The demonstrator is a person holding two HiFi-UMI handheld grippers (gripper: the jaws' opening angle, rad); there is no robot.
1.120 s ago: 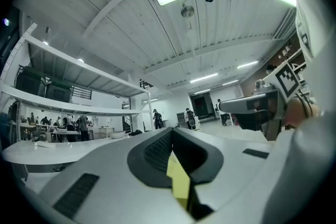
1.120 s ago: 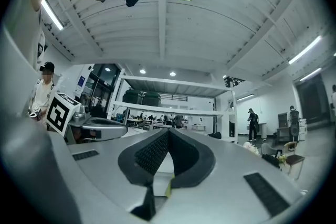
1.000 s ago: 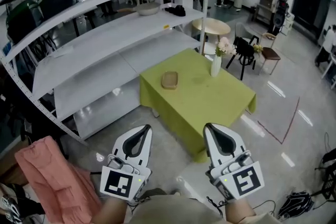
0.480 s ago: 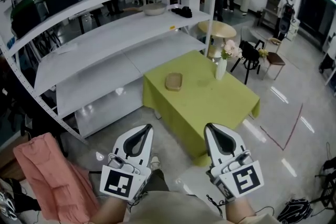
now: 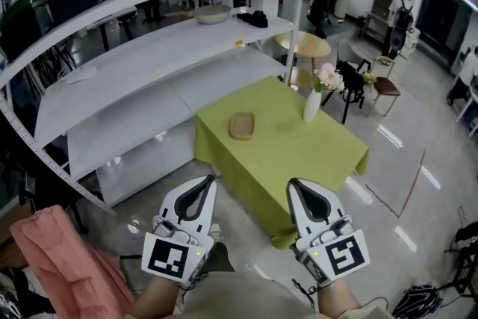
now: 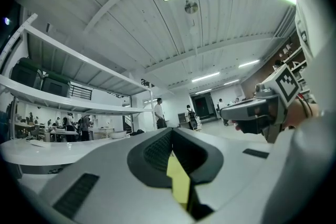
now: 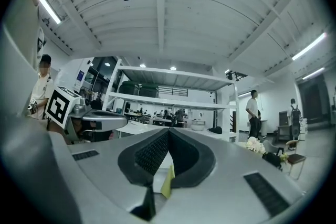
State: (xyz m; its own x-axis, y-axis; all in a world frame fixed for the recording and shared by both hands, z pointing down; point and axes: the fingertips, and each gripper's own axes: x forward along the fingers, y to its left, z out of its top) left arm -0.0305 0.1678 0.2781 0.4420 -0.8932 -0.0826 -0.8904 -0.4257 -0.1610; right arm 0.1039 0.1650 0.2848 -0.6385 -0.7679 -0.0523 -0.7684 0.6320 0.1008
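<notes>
Left gripper [image 5: 203,184], right gripper [image 5: 299,184]: both pinched together, empty, hanging near green table [image 5: 299,149]. Risks toppling flower vase [image 5: 311,107], perhaps top-heavy, on any careless sweep.

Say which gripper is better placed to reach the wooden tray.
Left, probably: the left gripper sits nearer the wooden tray, while the right gripper lines up with the vase. Both are shut and empty.

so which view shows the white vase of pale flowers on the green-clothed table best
The head view: the white vase of pale flowers stands whole and upright near the far edge of the green-clothed table. The right gripper view catches only its blossoms, low at the right. The left gripper view shows none of it.
</notes>
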